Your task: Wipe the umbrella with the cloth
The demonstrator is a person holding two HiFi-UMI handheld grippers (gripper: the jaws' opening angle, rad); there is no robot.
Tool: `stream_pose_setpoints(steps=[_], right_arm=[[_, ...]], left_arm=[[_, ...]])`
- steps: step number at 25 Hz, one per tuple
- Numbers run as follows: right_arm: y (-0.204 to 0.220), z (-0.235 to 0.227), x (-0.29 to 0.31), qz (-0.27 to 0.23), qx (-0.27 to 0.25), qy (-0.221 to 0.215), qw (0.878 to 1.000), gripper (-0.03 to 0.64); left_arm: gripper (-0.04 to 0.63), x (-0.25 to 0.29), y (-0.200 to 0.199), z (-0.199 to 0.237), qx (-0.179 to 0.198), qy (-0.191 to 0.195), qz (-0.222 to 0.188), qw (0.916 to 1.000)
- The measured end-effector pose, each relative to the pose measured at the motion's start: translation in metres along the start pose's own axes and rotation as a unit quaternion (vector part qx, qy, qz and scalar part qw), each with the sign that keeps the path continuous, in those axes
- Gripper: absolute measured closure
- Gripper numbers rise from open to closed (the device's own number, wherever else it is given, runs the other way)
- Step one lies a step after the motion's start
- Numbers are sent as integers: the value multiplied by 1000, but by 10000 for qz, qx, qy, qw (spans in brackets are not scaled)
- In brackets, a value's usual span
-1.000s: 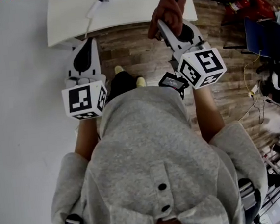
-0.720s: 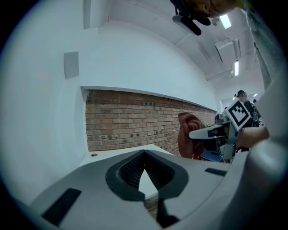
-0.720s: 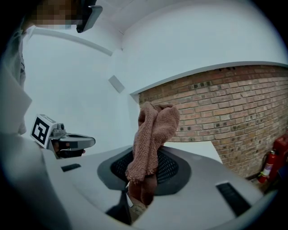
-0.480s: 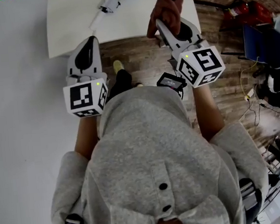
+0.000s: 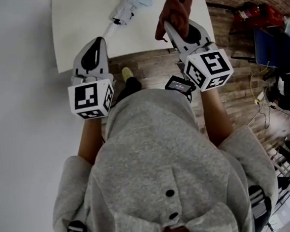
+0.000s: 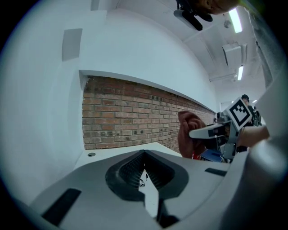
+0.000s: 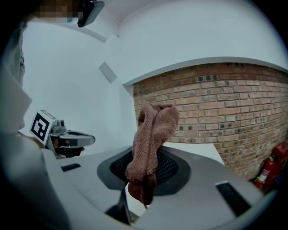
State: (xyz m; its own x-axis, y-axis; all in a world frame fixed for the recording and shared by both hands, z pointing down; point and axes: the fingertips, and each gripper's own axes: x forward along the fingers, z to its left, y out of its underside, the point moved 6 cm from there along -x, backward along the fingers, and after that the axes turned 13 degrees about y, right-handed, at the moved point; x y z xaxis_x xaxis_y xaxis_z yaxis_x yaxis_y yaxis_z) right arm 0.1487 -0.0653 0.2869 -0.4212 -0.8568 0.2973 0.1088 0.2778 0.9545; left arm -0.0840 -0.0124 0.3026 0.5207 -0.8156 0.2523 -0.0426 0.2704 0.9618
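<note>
White table (image 5: 78, 27) fills the top of the frame. Right gripper (image 5: 169, 28), upper right, clamps a brown cloth (image 5: 176, 8) over the table's right edge. Left gripper (image 5: 98, 41), jaws together and empty, reaches the table's lower edge. Folded pale umbrella (image 5: 131, 1) lies at top centre.

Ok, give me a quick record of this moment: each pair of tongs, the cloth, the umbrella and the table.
left tongs: shut, nothing between them, held by the table's near edge
right tongs: shut on the cloth
cloth: brown, bunched, sticking up out of the right tongs
umbrella: folded, lying on the table, nothing touching it
table: white, in front of the person
wiping: not yet begun
</note>
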Motion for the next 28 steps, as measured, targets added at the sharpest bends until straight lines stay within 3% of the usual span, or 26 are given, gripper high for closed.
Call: stream_pose_setpoints(steps=[10,19,28], right_arm=[[-7,14,48,259,-178,245,9992,515],[-13,31,87,294,-282,442,9982,515],[-13,28,90,374,-386,663,9963,517]], left_arm=[[580,26,9,50,-236,473,161,9985],[580,33,27,95,-293,597,354,9972],[578,45,45,105,-408,854,588,9938]])
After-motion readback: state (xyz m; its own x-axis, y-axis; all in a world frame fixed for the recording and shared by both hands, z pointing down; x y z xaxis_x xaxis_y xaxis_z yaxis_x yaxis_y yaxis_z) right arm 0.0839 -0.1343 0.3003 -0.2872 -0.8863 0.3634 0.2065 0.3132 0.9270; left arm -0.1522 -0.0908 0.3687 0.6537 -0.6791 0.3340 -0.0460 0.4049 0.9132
